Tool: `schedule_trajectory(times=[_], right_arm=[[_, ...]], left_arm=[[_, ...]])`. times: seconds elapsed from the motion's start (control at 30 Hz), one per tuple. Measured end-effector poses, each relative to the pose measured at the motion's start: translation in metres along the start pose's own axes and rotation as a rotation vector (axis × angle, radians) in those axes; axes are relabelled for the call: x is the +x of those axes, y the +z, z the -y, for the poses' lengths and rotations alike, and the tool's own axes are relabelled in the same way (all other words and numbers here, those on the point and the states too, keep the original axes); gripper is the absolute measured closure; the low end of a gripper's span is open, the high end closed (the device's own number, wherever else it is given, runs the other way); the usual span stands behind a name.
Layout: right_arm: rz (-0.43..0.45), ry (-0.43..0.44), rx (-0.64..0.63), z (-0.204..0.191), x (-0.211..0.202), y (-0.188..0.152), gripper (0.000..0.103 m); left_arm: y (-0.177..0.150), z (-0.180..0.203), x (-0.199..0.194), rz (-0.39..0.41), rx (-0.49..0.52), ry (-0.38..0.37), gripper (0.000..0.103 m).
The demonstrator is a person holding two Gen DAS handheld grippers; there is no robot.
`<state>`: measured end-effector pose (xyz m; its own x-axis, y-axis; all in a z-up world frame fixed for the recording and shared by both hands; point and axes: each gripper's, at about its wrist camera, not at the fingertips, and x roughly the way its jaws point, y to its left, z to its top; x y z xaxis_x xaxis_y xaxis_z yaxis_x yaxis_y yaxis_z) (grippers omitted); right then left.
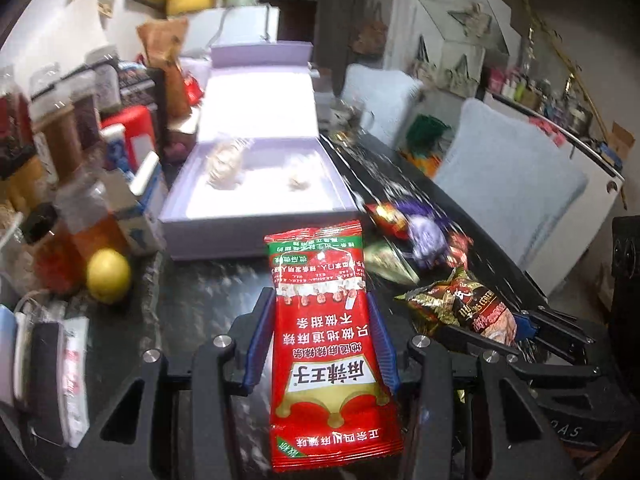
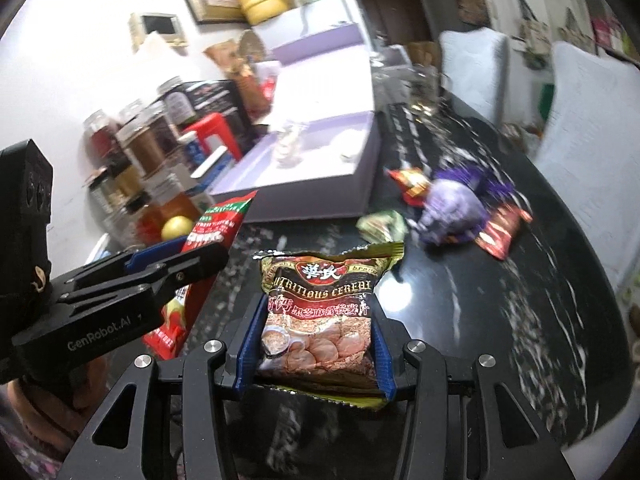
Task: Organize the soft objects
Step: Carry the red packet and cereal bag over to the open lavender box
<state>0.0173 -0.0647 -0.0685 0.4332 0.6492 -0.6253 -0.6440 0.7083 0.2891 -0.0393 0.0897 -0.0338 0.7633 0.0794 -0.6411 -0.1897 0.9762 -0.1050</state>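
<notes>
Left wrist view: the left gripper (image 1: 322, 320) is clamped on a red snack packet (image 1: 320, 320), blue pads pressing its two long edges. The packet is flat, glossy foil/plastic w/ crimped ends, and its long axis runs 12–6 o'clock, straight along the fingers. The open lilac box (image 1: 224, 232) sits at about 11–12 o'clock from the packet's top edge, near but not touching; it's rigid card w/ a pale lining, lid flipped up behind, and two small pale wrapped bits lie inside. I'd judge the drop turns on that: box dead ahead, packet pointing at it lengthwise. At 3 o'clock the right gripper (image 1: 516, 326) shows w/ a dark cereal sachet (image 1: 464, 304). More loose wrappers, incl. a purple crinkly one (image 1: 426, 236), lie on the black speckled table (image 1: 208, 280) at 1–2 o'clock.

Right wrist view: the right gripper (image 2: 318, 334) is shut on the cereal sachet (image 2: 320, 308), pads on both sides; the sachet is puffy, crinkled foil, wider than the red one, top edge at 12 o'clock. The box (image 2: 360, 184) is at 12 o'clock, a bit further off. The left gripper (image 2: 192, 258) w/ the red packet (image 2: 218, 224) is at 9–10 o'clock and looks the nearer of the two to the box. The purple wrapper (image 2: 452, 210) is at 1 o'clock, apart from both.
</notes>
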Motion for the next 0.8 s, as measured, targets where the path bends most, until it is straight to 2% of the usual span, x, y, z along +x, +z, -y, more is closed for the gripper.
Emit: schedule_trajectory(times=[0.37, 0.57, 0.8], right_arm=[[0.091, 0.056, -0.124, -0.032, 0.006, 0.053, 0.056], [0.134, 0.056, -0.16, -0.039, 0.012, 0.083, 0.056], [0.164, 0.064, -0.176, -0.036, 0.026, 0.117, 0.056]], left_arm=[[0.048, -0.028, -0.012, 0.155, -0.012, 0.036, 0.058], [0.077, -0.039, 0.0, 0.203, -0.025, 0.044, 0.058], [0.103, -0.052, 0.024, 0.214, -0.041, 0.039, 0.058]])
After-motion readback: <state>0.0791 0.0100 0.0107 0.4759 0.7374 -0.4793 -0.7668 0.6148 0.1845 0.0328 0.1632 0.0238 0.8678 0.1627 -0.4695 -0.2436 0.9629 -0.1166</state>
